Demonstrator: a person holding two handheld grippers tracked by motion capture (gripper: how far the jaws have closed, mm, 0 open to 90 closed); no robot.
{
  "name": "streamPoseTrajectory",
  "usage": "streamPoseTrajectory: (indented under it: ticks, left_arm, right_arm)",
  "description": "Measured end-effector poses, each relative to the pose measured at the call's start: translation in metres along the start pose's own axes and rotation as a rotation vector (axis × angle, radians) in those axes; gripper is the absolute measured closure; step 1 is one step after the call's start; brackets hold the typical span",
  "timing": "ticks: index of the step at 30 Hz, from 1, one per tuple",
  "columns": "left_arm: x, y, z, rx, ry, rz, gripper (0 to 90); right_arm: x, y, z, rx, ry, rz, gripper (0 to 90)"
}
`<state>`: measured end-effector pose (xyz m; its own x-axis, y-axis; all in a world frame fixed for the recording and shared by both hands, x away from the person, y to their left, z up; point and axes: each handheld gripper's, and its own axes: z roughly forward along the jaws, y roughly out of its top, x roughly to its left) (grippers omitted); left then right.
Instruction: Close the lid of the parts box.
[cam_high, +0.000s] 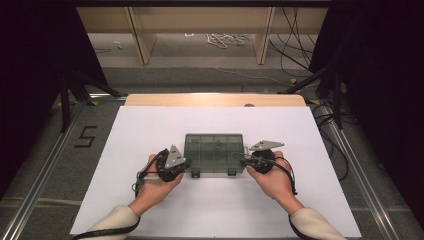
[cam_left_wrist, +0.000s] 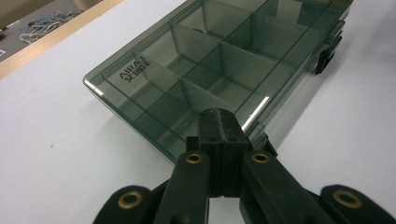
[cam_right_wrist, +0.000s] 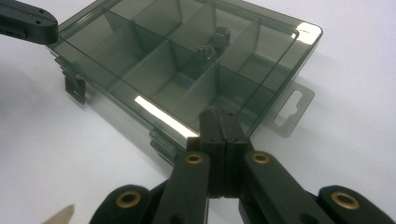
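Compartment box (cam_high: 214, 150) on sheet (cam_high: 150, 130), between left hand-held gripper (cam_high: 186, 162) and right hand-held gripper (cam_high: 244, 162).

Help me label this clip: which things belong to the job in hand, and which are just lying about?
In the job:
- compartment box, lid closed
- left gripper, jaws shut at its left end
- right gripper, jaws shut at its right end

Lying about:
- white rope on the floor
- cables on the floor

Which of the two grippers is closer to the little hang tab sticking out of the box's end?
Right. The right gripper sits at the box corner beside the hang tab; the left gripper is at the opposite end.
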<state>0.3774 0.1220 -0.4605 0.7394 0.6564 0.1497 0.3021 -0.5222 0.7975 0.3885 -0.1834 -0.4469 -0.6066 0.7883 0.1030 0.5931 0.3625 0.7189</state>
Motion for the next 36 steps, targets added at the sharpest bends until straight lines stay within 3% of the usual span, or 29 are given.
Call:
streamPoseTrajectory:
  ticks: [2, 10, 11, 15, 20, 22, 28, 31, 36]
  left_arm:
    - [0.0, 0.0, -0.001, 0.015, -0.007, 0.005, 89.7]
    - [0.001, -0.002, -0.001, -0.003, 0.012, -0.003, 88.2]
    - [0.001, -0.002, -0.001, -0.006, -0.001, -0.019, 87.5]
    - [0.003, 0.001, -0.007, -0.05, 0.009, -0.029, 83.1]
    - [0.004, 0.005, -0.024, -0.17, 0.015, -0.068, 65.9]
    - [0.007, 0.004, -0.034, -0.199, 0.021, -0.064, 57.2]
    - [0.007, -0.011, -0.063, -0.248, 0.017, -0.065, 39.6]
    - [0.006, -0.017, -0.073, -0.219, -0.008, -0.049, 29.6]
    - [0.003, -0.031, -0.092, -0.219, -0.001, -0.05, 25.7]
  right_arm:
    - [0.001, 0.0, 0.0, -0.007, -0.002, 0.003, 90.0]
    - [0.0, -0.004, 0.0, -0.035, -0.008, 0.001, 88.8]
    - [-0.001, -0.005, 0.0, -0.055, -0.019, -0.022, 86.9]
    - [-0.002, -0.006, -0.005, -0.125, -0.027, -0.019, 77.2]
    - [-0.006, -0.009, -0.017, -0.28, 0.016, 0.008, 55.9]
    - [-0.009, -0.011, -0.023, -0.328, 0.025, -0.001, 49.3]
    - [-0.011, -0.027, -0.043, -0.36, 0.055, -0.055, 37.2]
    - [-0.011, -0.035, -0.053, -0.377, 0.05, -0.078, 30.0]
    - [-0.01, -0.048, -0.068, -0.394, 0.055, -0.083, 26.0]
